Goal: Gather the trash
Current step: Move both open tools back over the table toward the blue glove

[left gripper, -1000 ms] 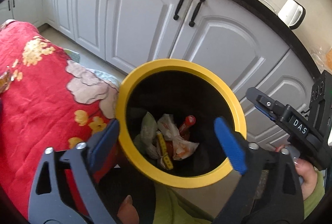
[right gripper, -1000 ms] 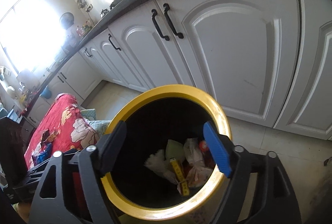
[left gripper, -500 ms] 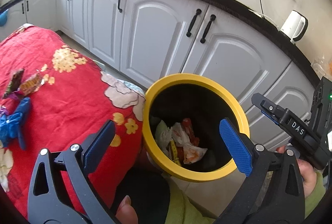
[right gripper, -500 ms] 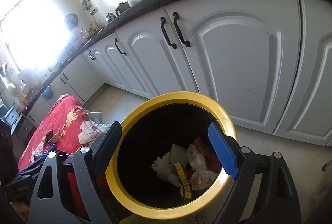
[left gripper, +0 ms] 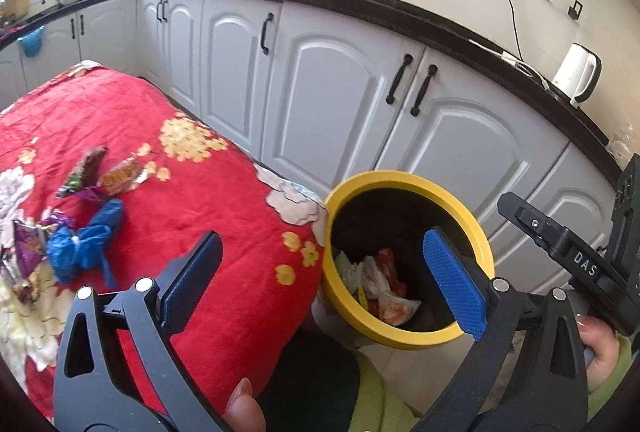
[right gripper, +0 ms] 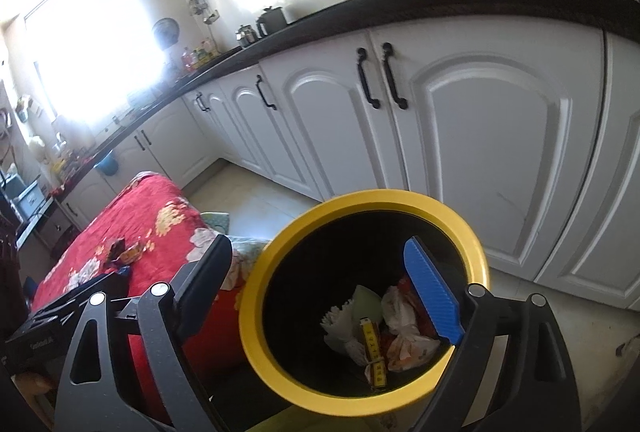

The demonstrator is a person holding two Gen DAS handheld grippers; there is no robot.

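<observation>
The right gripper [right gripper: 320, 280] opens its fingers, empty, above the yellow-rimmed bin [right gripper: 256, 320] with wrappers [right gripper: 400, 332]. The left gripper [left gripper: 320, 280] is wide, empty; more wrappers [left gripper: 80, 208] lie left of its fingers on the red blanket [left gripper: 200, 200].

Bin [left gripper: 406, 260] stands on floor, just right of the cloth-covered tabletop [left gripper: 208, 200], cabinets [left gripper: 332, 88] behind it. Crumpled wrappers [right gripper: 394, 332] lie in bin's bottom. More wrappers [left gripper: 100, 172] and a glove [left gripper: 86, 244] lie on tabletop's left part. Kettle [left gripper: 578, 74] on counter, far right.
</observation>
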